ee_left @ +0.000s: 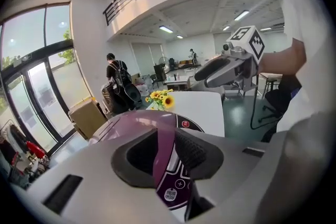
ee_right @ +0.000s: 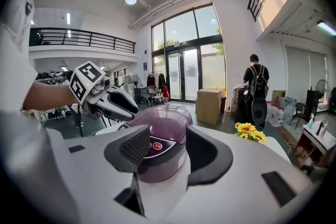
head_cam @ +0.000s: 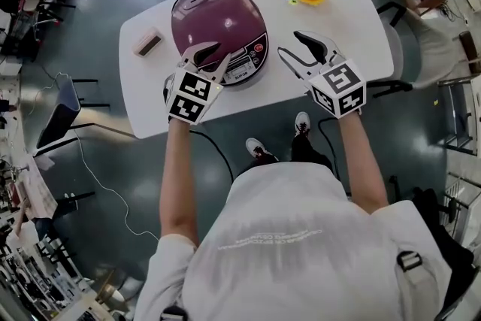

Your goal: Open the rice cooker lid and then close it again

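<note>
We can read no whole word anywhere. On the purple domed rice cooker (head_cam: 218, 19), the dark control panel (ee_left: 176, 178) carries a small plus sign (ee_left: 179, 183) inside a ring. Just below it sits a white square code label (ee_left: 170, 195). The round red button (ee_left: 186, 124) higher on that panel bears a white mark too small for us to make out. A short dark brand word (head_cam: 240, 75) stands on the cooker's silvery front band, its letters blurred.

The marker cube (head_cam: 194, 95) of the left gripper (head_cam: 212, 55) and the second marker cube (head_cam: 342, 89) of the right gripper (head_cam: 289, 43) show black-and-white square patterns, no letters. A pale line of print (head_cam: 269, 239) crosses the back of the person's white T-shirt (head_cam: 301, 192), illegible to us.
</note>
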Demonstrator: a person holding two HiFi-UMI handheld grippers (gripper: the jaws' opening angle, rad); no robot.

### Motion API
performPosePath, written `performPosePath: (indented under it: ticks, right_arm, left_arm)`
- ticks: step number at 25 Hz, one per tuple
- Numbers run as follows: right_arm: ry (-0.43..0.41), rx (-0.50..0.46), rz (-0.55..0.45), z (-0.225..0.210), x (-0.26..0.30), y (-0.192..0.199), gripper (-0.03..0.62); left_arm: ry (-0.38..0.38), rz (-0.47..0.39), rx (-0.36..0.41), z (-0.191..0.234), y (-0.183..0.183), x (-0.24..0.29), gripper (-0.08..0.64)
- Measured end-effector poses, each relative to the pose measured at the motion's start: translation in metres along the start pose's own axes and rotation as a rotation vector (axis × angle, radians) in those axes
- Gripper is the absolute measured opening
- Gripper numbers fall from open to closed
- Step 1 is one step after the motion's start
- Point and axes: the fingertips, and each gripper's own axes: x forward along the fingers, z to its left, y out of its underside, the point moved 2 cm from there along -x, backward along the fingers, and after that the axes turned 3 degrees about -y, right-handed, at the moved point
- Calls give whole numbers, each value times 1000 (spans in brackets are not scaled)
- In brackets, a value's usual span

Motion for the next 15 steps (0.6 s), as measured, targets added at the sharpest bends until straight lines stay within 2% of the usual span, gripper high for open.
performPosePath:
  ticks: [8,15]
  right_arm:
    - [-14,40,19,-4,0,16,230]
    - [-22,53,37,-5,-1,24,230]
  left_arm:
    - [100,103,72,-26,18,21,84]
    - [106,132,52,-30,26,31,76]
